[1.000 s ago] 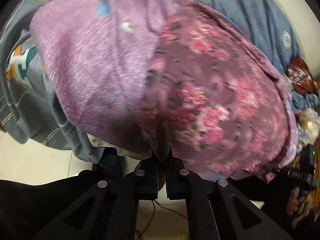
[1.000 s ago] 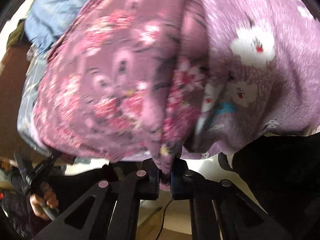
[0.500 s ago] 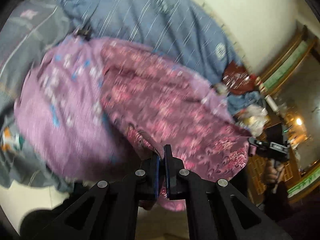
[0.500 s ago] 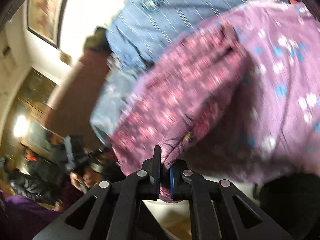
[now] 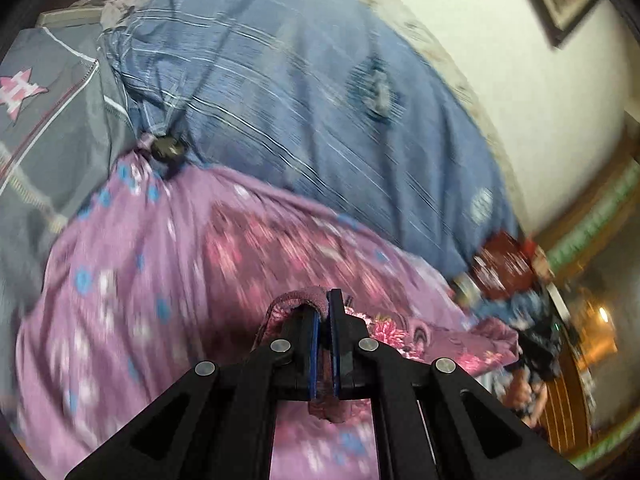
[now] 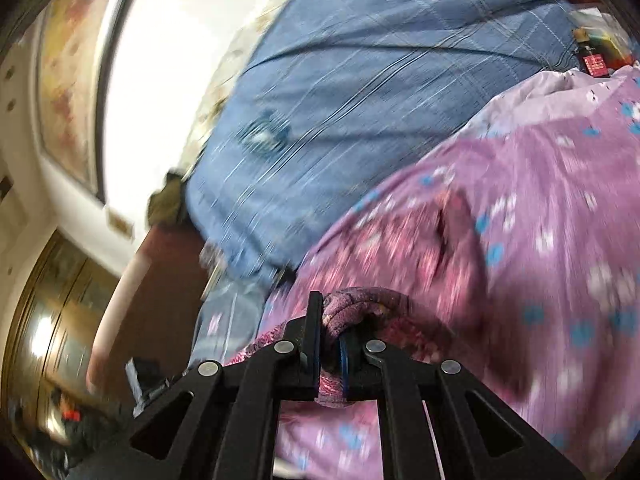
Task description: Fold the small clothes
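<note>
Your left gripper [image 5: 325,322] is clenched on a rolled hem of the purple floral cotton garment [image 5: 168,280]: the 2 black fingers with blue pads stand almost together, and a thick fold of dark pink cloth curls over the tip of the left finger and hangs out below the pads. Your right gripper [image 6: 330,330] is clamped on another bunched edge of the same garment [image 6: 540,248], with a twisted roll of cloth wedged between its 2 pads and bulging over the right one.

From both grips the garment spreads forward over the blue striped quilted bedspread [image 5: 320,92]. The part nearest the jaws shows a darker pink flower print, and beyond it lies a lighter purple layer dotted with small blue and white shapes. In the left wrist view the garment fills the lower left and centre, and its far edge meets the bedspread. In the right wrist view it fills the lower right, with a pale lilac strip along its upper edge. Both views are motion-blurred, so finer folds cannot be told.

A grey fabric with a pink star patch [image 5: 44,92] lies at the left of the bedspread [image 6: 380,72]. A dark red packet [image 5: 504,264] sits at the bedspread's right edge. A framed picture [image 6: 68,72] hangs on the pale wall.
</note>
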